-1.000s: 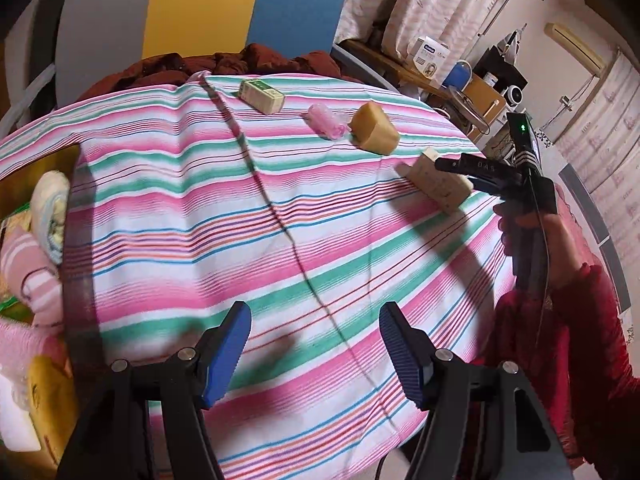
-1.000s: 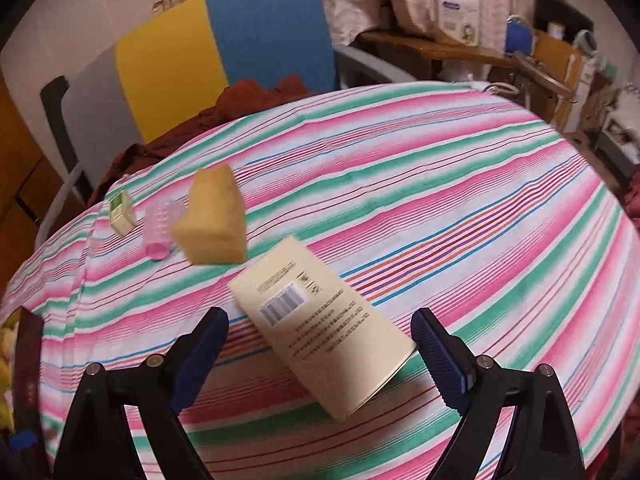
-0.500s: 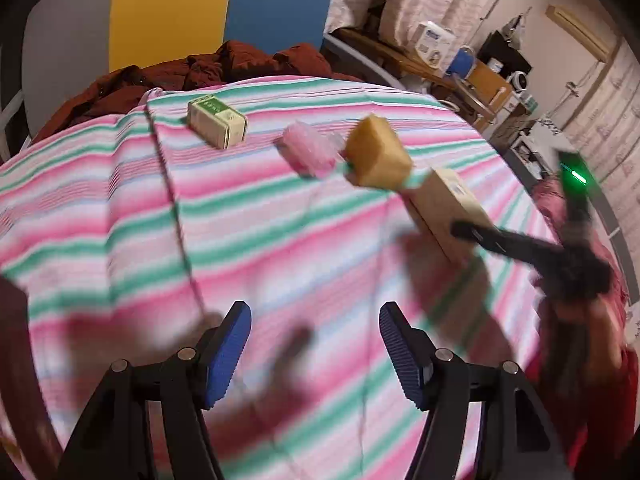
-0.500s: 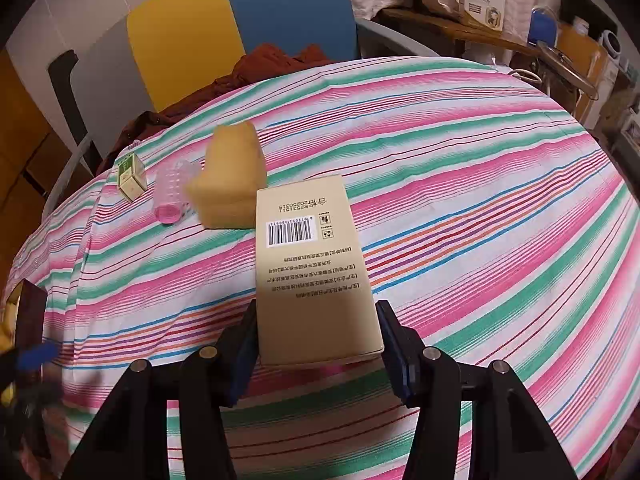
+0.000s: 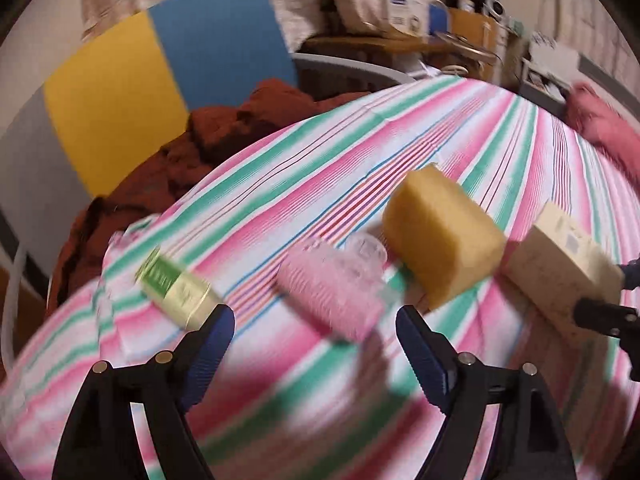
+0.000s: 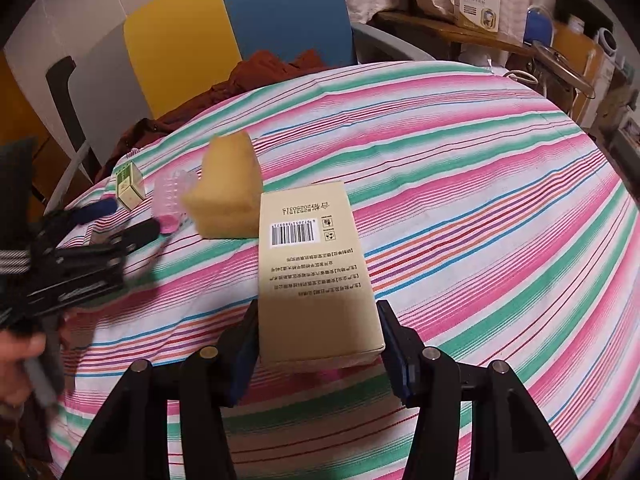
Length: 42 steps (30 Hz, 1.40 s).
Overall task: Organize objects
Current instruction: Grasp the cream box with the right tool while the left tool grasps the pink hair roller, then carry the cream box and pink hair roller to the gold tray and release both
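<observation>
Tan cardboard, the box (image 6: 316, 276) lies flat on the striped cloth (image 6: 480, 200), barcode up, its near end clamped between the pads of the right gripper (image 6: 316, 344); a second ago those jaws stood wide around it. The left gripper (image 5: 310, 344) has swung in from the left; its jaws are opening, with nothing between them. Just beyond its tips lies a pink bristly roller (image 5: 332, 292), blurred, clear ridged plastic at its far end. Left of that lies a small green-and-cream carton (image 5: 176, 288); to the right a yellow sponge block (image 5: 440, 236) stands touching the box's far corner. Past the far edge, rust-red fabric (image 5: 208, 140) is heaped on a chair (image 5: 160, 64) with grey, yellow and blue panels.
</observation>
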Available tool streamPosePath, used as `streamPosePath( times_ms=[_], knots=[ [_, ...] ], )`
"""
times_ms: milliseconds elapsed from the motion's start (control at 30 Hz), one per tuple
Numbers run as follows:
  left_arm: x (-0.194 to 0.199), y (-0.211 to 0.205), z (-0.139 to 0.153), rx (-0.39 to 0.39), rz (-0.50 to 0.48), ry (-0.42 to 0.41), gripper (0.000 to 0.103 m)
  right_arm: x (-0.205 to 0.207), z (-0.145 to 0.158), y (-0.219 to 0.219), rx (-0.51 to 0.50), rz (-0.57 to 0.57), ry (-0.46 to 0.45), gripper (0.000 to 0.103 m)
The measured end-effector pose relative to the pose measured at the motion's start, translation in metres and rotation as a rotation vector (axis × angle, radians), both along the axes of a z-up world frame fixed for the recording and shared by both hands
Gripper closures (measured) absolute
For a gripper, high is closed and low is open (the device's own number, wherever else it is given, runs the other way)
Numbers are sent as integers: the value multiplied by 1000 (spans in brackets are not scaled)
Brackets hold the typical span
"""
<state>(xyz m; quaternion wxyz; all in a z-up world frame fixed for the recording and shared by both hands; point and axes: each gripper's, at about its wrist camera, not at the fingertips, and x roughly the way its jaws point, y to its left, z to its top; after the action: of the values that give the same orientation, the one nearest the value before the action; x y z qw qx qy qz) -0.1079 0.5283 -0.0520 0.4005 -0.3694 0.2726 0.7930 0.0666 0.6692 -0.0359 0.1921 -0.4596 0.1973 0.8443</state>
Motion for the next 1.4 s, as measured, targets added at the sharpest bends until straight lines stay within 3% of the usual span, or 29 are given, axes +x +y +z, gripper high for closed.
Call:
streamPosePath(
  times_ms=[133, 300, 333, 567, 867, 1400],
  knots=[
    [-12, 12, -10, 3, -47, -42, 18, -1, 0, -1, -3, 4, 2, 48],
    [-11, 16, -14, 70, -69, -122, 20, -2, 0, 0, -12, 3, 5, 48],
    [-8, 16, -16, 76, -81, -122, 27, -2, 0, 0, -13, 0, 5, 49],
    [-4, 16, -20, 102, -43, -123, 27, -2, 0, 1, -13, -3, 5, 49],
    [16, -19, -19, 138, 44, -98, 28, -3, 1, 3, 20, -18, 3, 49],
    [70, -92, -10, 193, 72, -84, 28, -4, 2, 2, 134, -38, -30, 50]
  ],
)
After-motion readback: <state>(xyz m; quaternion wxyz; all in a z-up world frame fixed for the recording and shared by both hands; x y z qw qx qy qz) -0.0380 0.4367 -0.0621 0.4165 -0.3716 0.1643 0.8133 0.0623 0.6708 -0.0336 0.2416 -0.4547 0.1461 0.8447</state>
